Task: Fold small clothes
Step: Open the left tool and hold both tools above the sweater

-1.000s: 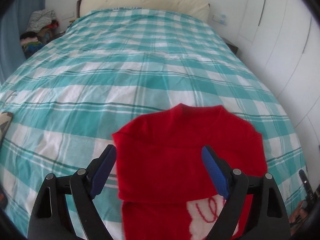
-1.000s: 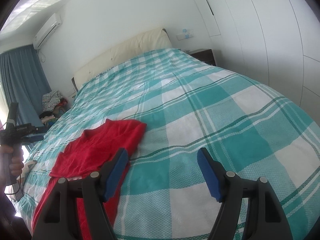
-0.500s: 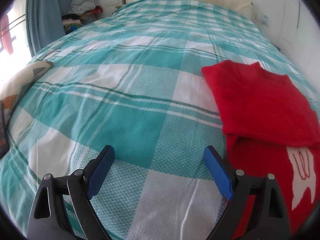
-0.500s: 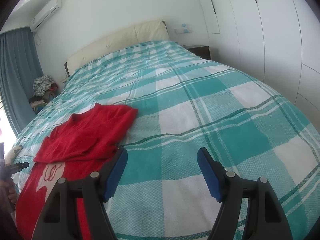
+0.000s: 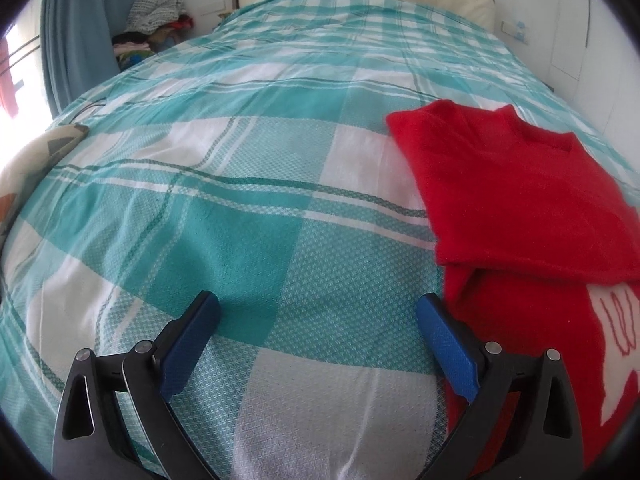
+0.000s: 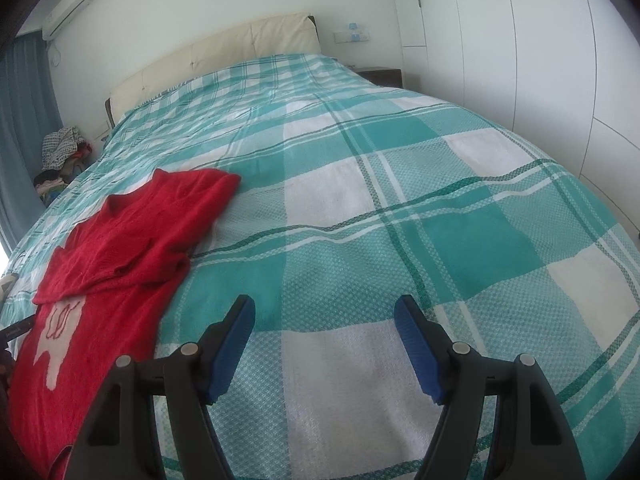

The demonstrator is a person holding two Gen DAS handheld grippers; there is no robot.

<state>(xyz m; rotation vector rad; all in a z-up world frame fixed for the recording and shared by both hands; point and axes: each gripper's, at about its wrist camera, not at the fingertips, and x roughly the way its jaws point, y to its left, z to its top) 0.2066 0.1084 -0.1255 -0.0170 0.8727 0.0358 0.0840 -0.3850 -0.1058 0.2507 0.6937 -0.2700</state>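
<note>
We hold both the left gripper (image 5: 318, 330) and right gripper (image 6: 324, 334) spread and empty; the red sweater (image 5: 520, 208) at 2 o'clock looks soft, light and floppy, so we'd pinch its bottom hem corners.

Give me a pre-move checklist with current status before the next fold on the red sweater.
1. Left tongs open and empty: ok.
2. Right tongs open and empty: ok.
3. Red sweater lying on the plaid bedspread, top part already folded over: ok.
4. Either tongs at the sweater's edge: not ok, both hover over bare bedspread.
5. Sweater's near hem in view: cannot tell, cut off by the frame.
</note>
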